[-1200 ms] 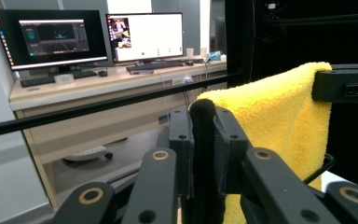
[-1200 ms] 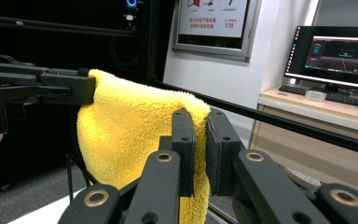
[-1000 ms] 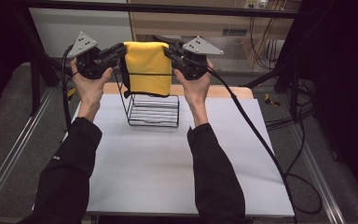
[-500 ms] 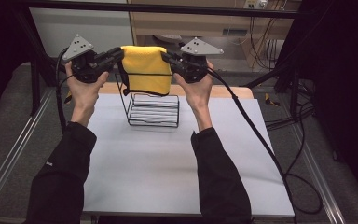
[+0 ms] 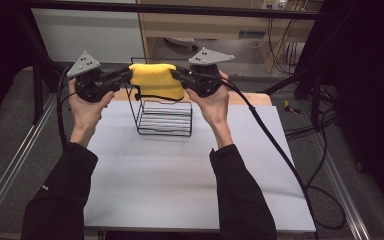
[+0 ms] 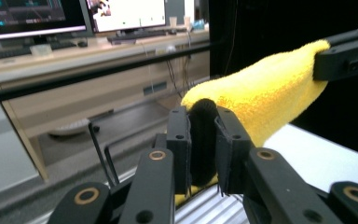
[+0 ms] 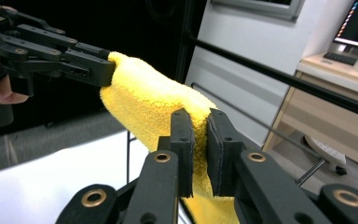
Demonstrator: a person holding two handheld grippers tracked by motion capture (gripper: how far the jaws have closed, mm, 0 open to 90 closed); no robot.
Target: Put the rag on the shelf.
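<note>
Raised higher above the wire rack [image 5: 164, 118], the yellow cloth [image 5: 156, 80] needs both grippers, left [image 5: 126, 76] and right [image 5: 176, 75], clamped evenly and level.

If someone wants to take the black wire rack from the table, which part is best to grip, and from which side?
Probably the wire rack's near top edge, approached from the person's side. Its thin wires suit two jaws, and that side is open, while the yellow cloth hangs over the far part.

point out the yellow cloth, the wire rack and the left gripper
yellow cloth [image 5: 155, 80], high view, middle of its draped front face
wire rack [image 5: 164, 121], high view, horizontal wires of its front side
left gripper [image 6: 204, 140], left gripper view, midway between its two black fingertips, shut on the cloth's edge
</note>
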